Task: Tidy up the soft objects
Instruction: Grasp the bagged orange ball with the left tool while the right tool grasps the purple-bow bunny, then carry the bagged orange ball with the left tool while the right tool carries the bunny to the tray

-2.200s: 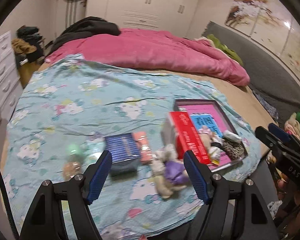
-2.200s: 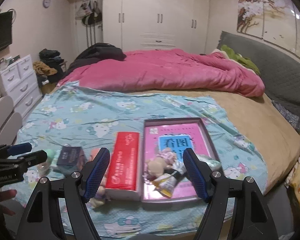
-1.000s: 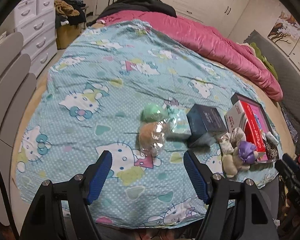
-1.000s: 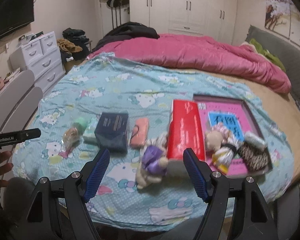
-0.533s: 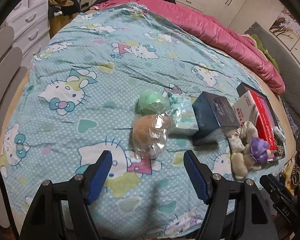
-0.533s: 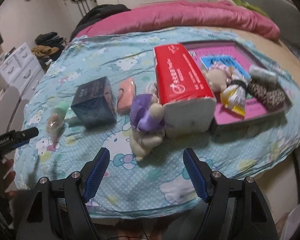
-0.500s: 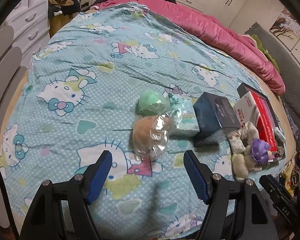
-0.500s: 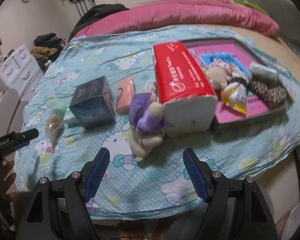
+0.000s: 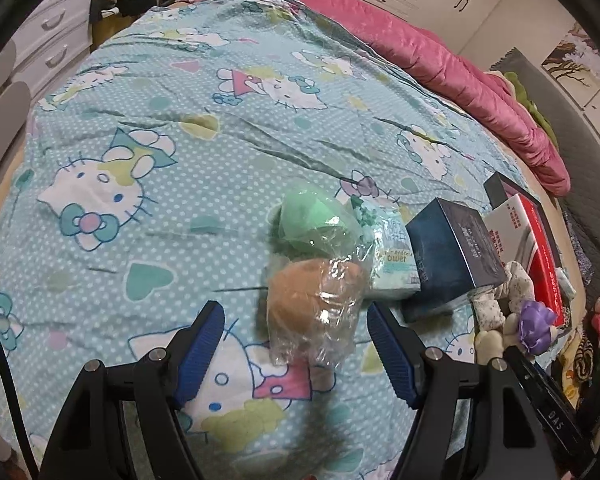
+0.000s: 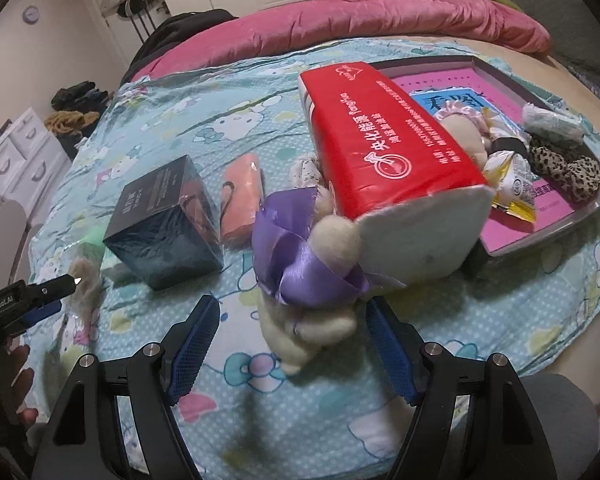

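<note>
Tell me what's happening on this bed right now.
A person is sorting soft things on the bedsheet with two handheld grippers. The left gripper is open, with a plastic bag of sponges lying between its fingers. The right gripper is open at a plush toy with a purple ribbon. Neither holds anything. Other small items already lie in the tray.

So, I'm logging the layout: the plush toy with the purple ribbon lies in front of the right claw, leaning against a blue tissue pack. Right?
Not quite: the tissue pack is red, not blue, as the right wrist view shows. The plush toy with the purple ribbon does lie before the right claw, against that pack.
</note>
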Tool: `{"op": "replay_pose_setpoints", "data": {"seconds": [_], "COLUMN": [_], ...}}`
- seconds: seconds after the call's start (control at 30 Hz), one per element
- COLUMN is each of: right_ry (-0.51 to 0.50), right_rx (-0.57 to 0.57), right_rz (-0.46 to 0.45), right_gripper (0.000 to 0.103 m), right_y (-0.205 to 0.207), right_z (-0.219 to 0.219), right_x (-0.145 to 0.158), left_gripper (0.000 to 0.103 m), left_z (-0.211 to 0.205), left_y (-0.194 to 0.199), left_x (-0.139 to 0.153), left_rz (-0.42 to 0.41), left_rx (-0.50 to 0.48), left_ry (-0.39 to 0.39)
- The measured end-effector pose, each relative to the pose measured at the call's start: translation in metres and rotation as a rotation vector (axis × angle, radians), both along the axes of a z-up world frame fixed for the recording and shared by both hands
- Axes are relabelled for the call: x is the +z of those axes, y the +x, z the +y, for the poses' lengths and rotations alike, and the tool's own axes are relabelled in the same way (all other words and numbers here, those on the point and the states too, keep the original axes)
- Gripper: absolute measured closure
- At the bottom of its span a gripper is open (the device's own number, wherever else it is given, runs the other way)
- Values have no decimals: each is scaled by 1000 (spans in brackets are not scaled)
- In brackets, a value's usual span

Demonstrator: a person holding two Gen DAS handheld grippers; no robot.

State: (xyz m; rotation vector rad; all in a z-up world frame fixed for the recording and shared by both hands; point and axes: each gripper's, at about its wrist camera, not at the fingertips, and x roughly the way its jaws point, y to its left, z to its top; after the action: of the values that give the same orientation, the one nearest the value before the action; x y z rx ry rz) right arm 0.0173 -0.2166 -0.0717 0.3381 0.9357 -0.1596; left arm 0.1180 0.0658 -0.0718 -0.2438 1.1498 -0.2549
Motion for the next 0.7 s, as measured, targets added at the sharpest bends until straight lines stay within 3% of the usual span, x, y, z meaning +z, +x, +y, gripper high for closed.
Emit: {"op": "replay_pose_setpoints", "data": {"seconds": [0.03,0.1,0.17,0.4,0.53,0.7], "right_ry": [-2,-11,-12,1,27,21], "right_rx": [-3,-4,0,20,32,68], "right_rz": [-2,4,7,-5,-14,-37], "right_gripper": [33,53,61,66,66,66], "right_y": [0,3,4,0,-6,-12], "right_z": [-1,-1,-2,-5,-7,-2], "right_x": [-1,-2,-4,1,8,20], "left_gripper": [29,29,29,33,52,54], "left_z": [-1,-1,-1,-6,-9,-12], "left_y": [1,4,6,10,12,9], "left_x": [-1,-3,-6,-17,-20,-20], "left_rz": [0,4,11,27,32,32], "left_rx": [-3,-4,-5,-24,-32,-49], "left_ry": [0,-1,-8,-43,-62,-73]}}
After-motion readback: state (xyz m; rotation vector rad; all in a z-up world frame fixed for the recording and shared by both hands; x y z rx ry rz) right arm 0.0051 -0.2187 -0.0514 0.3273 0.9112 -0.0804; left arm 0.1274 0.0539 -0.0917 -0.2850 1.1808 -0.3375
